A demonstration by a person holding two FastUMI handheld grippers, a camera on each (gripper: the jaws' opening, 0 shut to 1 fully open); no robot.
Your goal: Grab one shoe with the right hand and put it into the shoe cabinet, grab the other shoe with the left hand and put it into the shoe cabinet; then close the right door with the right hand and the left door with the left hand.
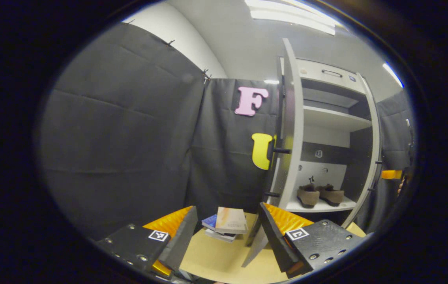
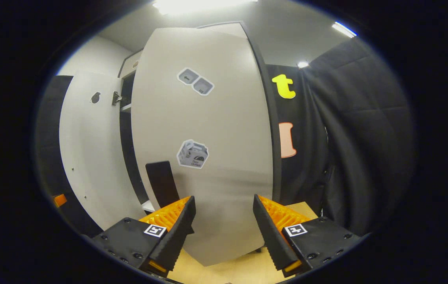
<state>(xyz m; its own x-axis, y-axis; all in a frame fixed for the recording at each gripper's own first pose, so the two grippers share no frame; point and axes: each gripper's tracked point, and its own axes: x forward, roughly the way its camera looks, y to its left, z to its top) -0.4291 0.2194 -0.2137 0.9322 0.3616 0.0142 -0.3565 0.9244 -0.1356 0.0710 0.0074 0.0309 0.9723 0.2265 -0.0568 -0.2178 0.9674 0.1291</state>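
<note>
In the left gripper view the white shoe cabinet (image 1: 326, 118) stands to the right with both doors open. Two brown shoes (image 1: 308, 195) (image 1: 331, 194) sit side by side on its bottom shelf. The left door (image 1: 289, 138) shows edge-on, with dark handles. My left gripper (image 1: 227, 232) is open and holds nothing, well short of that door. At the far right, part of the right gripper (image 1: 390, 174) shows beside the right door (image 1: 372, 157). In the right gripper view the right door (image 2: 204, 150) looms close ahead, with my right gripper (image 2: 222, 225) open just before its lower part. The left door (image 2: 89, 150) stands behind.
A small stack of books (image 1: 225, 225) lies on the wooden table (image 1: 216, 256) between my left fingers and the cabinet. Black cloth walls close in on the left and behind. The right door carries stickers (image 2: 193, 154) and a dark upright piece (image 2: 162, 183).
</note>
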